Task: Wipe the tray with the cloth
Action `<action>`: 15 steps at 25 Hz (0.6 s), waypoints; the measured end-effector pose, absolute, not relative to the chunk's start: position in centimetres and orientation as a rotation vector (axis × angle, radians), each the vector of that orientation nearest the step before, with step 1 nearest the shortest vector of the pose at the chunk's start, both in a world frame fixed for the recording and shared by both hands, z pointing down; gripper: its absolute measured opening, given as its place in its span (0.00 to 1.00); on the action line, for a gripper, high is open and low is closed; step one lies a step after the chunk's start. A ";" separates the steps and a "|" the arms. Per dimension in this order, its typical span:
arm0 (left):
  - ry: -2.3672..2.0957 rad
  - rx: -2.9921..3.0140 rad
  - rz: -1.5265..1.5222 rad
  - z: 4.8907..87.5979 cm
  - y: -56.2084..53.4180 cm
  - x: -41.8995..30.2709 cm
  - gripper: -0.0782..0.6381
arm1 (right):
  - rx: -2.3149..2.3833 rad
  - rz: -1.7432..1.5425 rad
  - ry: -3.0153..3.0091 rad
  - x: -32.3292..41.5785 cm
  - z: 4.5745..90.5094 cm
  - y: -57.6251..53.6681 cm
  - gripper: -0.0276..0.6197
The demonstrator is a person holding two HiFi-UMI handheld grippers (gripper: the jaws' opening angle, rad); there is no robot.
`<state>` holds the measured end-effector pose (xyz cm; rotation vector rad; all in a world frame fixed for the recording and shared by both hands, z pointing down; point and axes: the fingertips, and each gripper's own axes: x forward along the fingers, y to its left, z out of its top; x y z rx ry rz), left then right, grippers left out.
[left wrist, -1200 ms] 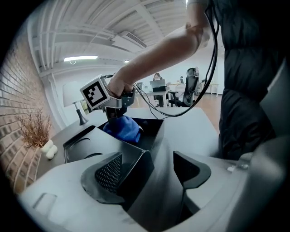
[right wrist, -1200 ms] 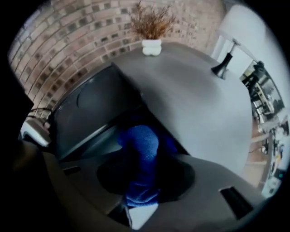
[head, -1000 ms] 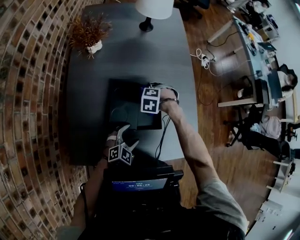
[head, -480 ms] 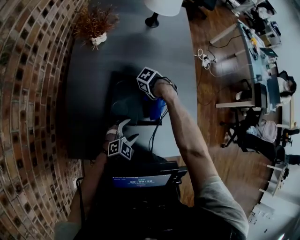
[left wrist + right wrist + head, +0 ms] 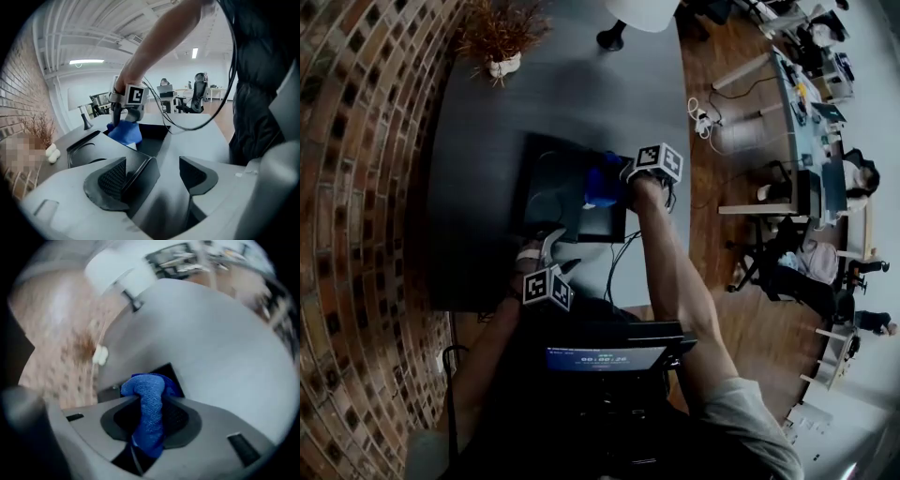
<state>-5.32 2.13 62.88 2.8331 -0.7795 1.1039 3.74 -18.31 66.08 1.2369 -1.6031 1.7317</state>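
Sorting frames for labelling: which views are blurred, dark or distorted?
Head view: dim, heavy fisheye curving the brick wall, but sharp. Left gripper view: sharp, well lit, black vignette corners. Right gripper view: background smeared by motion; only the blue cloth in the jaws is crisp.

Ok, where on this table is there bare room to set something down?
Widest bare stretch of table: between the tray's far edge and the potted plant and lamp base. A narrower strip between the tray's left side and the brick wall. Crowded: the tray's near and right sides, with the left claw and the right claw gripping the blue cloth.
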 end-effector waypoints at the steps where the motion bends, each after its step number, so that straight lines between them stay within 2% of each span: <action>1: -0.784 2.832 1.103 62.9 2.1 -5.3 0.59 | 1.355 1.931 -1.565 3.7 66.4 -18.3 0.24; 3: -0.786 2.834 1.102 62.9 2.2 -5.4 0.59 | 1.503 2.091 -1.472 3.9 67.7 -18.1 0.24; 6: -0.768 2.849 1.095 62.8 2.3 -5.2 0.59 | 1.672 2.060 -1.356 4.6 68.0 -16.9 0.25; 10: -0.749 2.861 1.081 62.7 2.4 -5.3 0.59 | 1.782 2.179 -1.237 5.1 68.4 -13.8 0.25; 15: -0.736 2.905 1.114 62.9 2.9 -5.2 0.59 | 1.661 1.882 -1.553 4.6 67.3 -18.3 0.25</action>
